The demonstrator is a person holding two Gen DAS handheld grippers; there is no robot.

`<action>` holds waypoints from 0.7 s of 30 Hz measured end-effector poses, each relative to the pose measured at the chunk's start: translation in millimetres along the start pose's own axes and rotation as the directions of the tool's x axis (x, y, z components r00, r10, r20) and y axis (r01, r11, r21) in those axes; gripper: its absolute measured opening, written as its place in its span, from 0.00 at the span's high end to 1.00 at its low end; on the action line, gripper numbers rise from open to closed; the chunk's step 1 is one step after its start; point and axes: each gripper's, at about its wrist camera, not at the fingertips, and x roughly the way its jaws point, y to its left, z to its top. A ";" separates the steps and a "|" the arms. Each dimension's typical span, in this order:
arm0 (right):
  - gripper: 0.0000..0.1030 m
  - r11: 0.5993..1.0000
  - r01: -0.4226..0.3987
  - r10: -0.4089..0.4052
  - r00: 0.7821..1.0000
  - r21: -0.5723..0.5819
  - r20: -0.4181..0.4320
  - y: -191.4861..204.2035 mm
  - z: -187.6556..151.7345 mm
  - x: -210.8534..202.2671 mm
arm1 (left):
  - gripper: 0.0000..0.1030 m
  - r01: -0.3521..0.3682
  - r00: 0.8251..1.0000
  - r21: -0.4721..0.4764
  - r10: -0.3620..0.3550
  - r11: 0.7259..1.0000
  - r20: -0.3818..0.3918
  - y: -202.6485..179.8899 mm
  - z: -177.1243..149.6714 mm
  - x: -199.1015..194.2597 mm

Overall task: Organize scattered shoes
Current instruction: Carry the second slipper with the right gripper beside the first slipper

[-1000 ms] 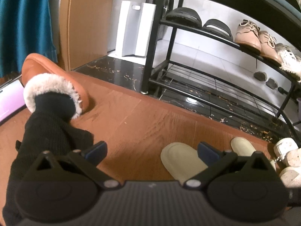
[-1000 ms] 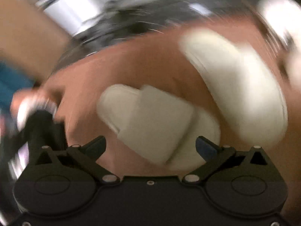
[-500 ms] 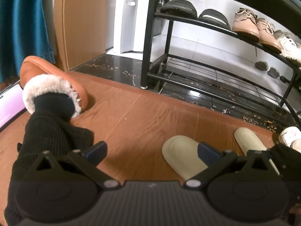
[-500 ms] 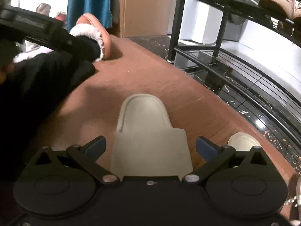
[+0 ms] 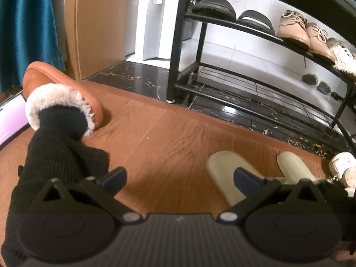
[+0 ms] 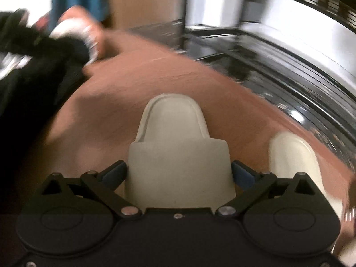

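Note:
A cream slipper [image 6: 175,133] lies on the wooden floor, toe pointing away, and my right gripper [image 6: 179,173] is open with one finger on each side of its strap. Its partner [image 6: 293,155] lies just to the right. In the left wrist view the same cream slipper [image 5: 222,164] and its partner [image 5: 293,164] lie at the lower right. My left gripper [image 5: 179,176] hovers open over bare floor, holding nothing. An orange fur-lined slipper [image 5: 66,82] sits at the left on a person's black-socked foot [image 5: 60,146].
A black metal shoe rack [image 5: 178,44] stands ahead on dark tile, holding black shoes [image 5: 213,7], beige lace-ups [image 5: 293,29] and white sneakers [image 5: 342,55]. A white shoe [image 5: 342,164] lies at the right edge. A white bag [image 5: 155,26] and a teal curtain [image 5: 26,22] stand behind.
My right gripper swung to line up with the cream slipper and moved in until its fingers flank the strap. The left gripper barely moved.

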 end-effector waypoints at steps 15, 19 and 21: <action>0.00 0.829 0.397 -0.373 0.917 0.394 -0.138 22.1 -12.5 8.1 | 0.01 0.011 1.000 0.020 -0.011 1.000 -0.022 -3.5 -1.6 6.4; 0.00 0.866 0.336 -0.311 0.942 0.371 -0.127 16.8 -18.9 -1.6 | 0.01 0.042 0.998 0.034 -0.040 0.999 -0.055 -8.3 -1.2 17.7; 0.00 0.890 0.284 -0.273 0.959 0.358 -0.081 13.3 -21.6 -16.0 | 0.01 0.053 0.997 0.059 -0.049 0.997 -0.065 -13.2 -1.8 22.4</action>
